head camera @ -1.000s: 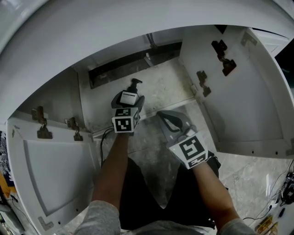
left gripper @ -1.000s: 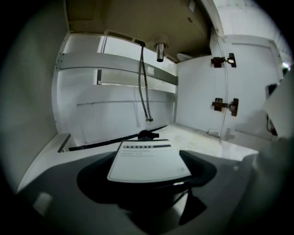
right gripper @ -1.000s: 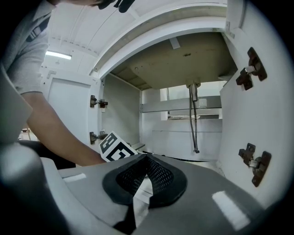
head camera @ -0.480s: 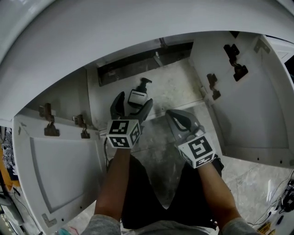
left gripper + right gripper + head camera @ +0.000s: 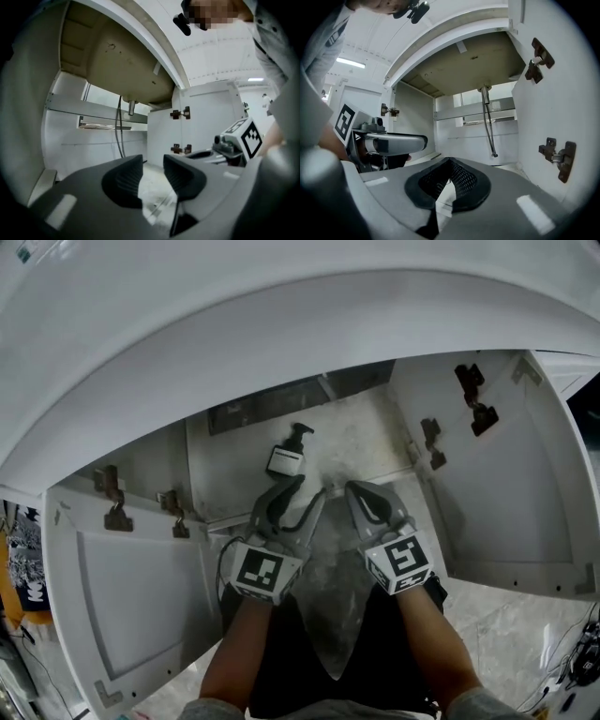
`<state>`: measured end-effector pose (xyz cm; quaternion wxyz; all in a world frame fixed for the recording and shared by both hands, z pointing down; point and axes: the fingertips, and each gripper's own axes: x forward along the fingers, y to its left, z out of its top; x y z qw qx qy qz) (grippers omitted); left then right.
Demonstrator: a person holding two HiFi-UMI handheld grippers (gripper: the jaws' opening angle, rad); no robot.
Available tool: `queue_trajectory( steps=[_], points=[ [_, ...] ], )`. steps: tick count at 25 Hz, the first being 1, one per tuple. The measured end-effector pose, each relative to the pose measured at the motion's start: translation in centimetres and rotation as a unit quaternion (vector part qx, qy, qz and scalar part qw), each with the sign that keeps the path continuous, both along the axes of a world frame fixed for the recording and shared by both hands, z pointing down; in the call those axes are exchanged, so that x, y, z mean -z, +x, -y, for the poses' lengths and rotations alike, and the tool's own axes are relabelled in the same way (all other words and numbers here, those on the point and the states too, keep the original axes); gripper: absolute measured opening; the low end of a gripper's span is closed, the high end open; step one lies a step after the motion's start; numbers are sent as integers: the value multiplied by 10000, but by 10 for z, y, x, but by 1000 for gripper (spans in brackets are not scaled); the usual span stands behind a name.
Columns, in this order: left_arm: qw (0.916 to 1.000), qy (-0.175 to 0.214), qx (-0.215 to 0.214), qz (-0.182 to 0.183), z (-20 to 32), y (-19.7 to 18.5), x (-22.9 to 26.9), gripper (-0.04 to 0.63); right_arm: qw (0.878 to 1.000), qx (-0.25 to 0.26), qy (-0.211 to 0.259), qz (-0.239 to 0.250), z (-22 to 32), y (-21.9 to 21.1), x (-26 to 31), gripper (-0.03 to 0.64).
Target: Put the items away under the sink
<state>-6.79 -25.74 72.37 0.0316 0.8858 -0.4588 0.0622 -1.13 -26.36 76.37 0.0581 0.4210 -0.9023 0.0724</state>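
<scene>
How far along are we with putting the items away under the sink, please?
Done: the pump bottle stands on the cabinet floor. In hand: nothing; left hand-held gripper open, right hand-held gripper shut, both empty. Left: no other items visible; cabinet doors open.

A pump bottle is seen standing upright on the cabinet floor under the sink. Its body is pale, with a white band across the shoulder, and it is topped by a dark pump head. It is placed left of the floor's middle, towards the rear, just in front of the dark slot along the back. It stands free, touched by nothing.
</scene>
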Motion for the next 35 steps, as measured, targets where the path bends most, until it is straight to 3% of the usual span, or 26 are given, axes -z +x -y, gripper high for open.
queue_trajectory(
  steps=[3, 8, 11, 15, 18, 25, 30, 35],
  points=[
    [9998, -48, 179, 104, 2, -8, -4, 60, 9999, -99, -29, 138, 2, 1, 4, -2],
    [9987, -334, 265, 295, 3, -8, -16, 14, 9998, -96, -143, 72, 0, -11, 9, -2],
    [9990, -253, 268, 261, 2, 6, 4, 11, 9998, 99, -189, 14, -11, -18, 39, -2],
    [9991, -343, 193, 180, -12, 21, 60, 11, 9990, 175, -405, 2, -32, -17, 96, -2],
    [9975, -601, 276, 251, -30, 25, 104, 11, 9985, 130, -533, 1, -47, -8, 147, -2],
    [9910, -1269, 421, -85, -104, 19, 229, 11, 9960, 211, -860, -127, -100, 18, 280, -2],
    [9851, -1618, 578, -58, -147, 12, 302, 11, 9952, 342, -867, -313, -131, 50, 356, -2],
    [9866, -1507, 615, 55, -193, 9, 371, 11, 9955, 413, -660, -543, -169, 103, 425, -2]
  ],
)
